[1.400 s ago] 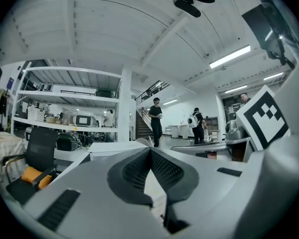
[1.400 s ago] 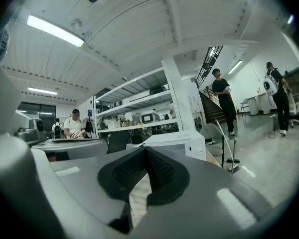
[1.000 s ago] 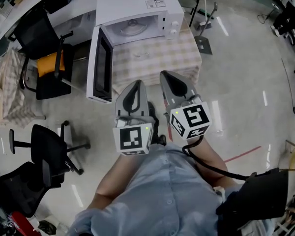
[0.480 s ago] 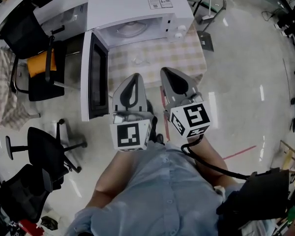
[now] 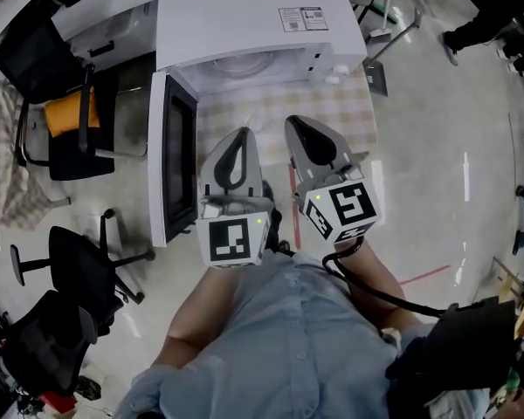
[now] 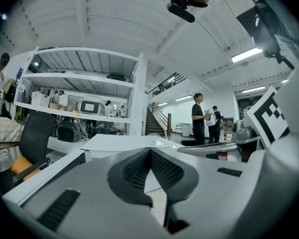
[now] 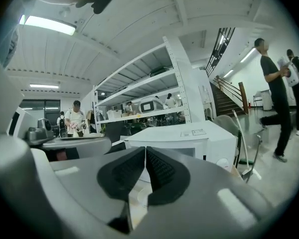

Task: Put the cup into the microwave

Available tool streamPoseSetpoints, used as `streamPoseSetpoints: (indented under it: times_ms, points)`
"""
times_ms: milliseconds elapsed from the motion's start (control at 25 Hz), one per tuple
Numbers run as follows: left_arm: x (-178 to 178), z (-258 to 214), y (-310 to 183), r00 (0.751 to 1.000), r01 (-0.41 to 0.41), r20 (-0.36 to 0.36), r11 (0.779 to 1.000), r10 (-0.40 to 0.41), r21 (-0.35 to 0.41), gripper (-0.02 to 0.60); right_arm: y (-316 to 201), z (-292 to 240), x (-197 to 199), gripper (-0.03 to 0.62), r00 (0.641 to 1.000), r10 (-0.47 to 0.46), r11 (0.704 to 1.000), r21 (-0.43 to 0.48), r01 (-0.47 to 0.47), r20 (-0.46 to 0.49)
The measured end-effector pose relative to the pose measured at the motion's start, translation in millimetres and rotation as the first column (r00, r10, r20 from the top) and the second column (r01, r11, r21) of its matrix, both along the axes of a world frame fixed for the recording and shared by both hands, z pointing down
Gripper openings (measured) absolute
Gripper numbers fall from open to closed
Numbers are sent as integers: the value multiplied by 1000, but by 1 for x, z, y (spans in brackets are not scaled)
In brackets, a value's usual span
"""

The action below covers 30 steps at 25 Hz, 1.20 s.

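The open microwave (image 5: 244, 24) looks closer now. The left gripper (image 5: 239, 134) and right gripper (image 5: 297, 122) are closed and empty; the cup seems hidden.

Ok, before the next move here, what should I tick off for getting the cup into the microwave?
1. Microwave door open: ok.
2. Left gripper open for a grasp: not ok, jaws shut, nothing between them.
3. Right gripper open: not ok, shut, empty.
4. Cup located: cannot tell; none shows clearly on the checked tablecloth.
5. Microwave cavity free: cannot tell, mostly hidden under the top.
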State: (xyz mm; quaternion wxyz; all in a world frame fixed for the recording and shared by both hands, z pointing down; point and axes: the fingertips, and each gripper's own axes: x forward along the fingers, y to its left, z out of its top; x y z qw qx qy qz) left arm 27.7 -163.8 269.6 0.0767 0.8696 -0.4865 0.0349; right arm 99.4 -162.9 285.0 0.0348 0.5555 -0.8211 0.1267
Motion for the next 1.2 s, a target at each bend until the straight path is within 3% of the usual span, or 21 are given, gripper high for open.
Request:
streamPoseSetpoints:
  times_ms: [520, 920, 1200]
  points:
    - [-7, 12, -38, 999, 43, 20, 999, -43, -4, 0, -39, 13, -5, 17, 998, -59, 998, -14, 59, -12]
    - [-17, 22, -30, 984, 172, 30, 984, -174, 38, 0, -24, 48, -4, 20, 983, -181, 983, -41, 180, -14]
    - [-20, 60, -22, 968, 249, 1, 965, -250, 76, 0, -15, 94, -12, 36, 962, -269, 963, -20, 268, -49]
